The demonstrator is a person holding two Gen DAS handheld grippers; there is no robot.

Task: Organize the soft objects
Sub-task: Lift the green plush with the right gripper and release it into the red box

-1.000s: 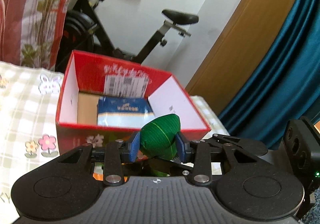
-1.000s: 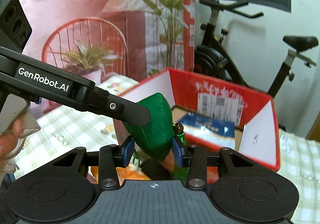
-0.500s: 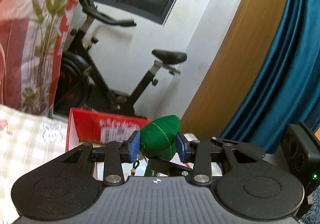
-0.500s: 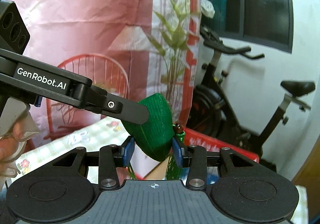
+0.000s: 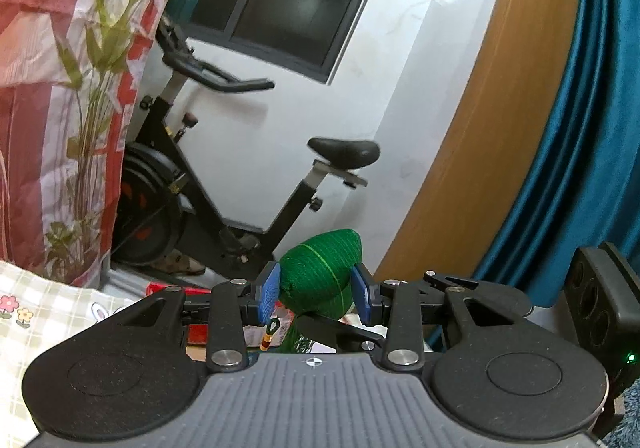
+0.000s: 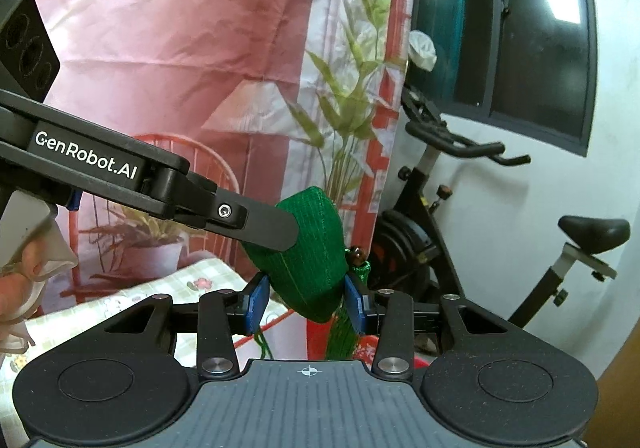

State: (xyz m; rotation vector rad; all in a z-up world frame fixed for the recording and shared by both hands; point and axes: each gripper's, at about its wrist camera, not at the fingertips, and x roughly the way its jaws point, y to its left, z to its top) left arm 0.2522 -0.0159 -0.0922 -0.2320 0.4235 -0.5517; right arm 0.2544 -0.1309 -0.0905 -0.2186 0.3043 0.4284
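Both tongs are clamped on the same green pouch (image 5: 322, 276), a woven, stuffed thing with a thin yellow-green line across it. The left tongs (image 5: 316, 290) pinch it between their blue pads (image 5: 269, 290). The right tongs (image 6: 306, 302) grip its lower part, and in that view the left tongs (image 6: 272, 226) reach in from the side with a black finger lying against the pouch's upper face. A green tassel (image 6: 340, 332) with a dark bead (image 6: 356, 254) hangs from it. The pouch is held up in the air, above a red box (image 5: 176, 290) on the checked, flowered cloth (image 5: 24, 312). An exercise bike (image 5: 224, 183) stands by the white wall behind.
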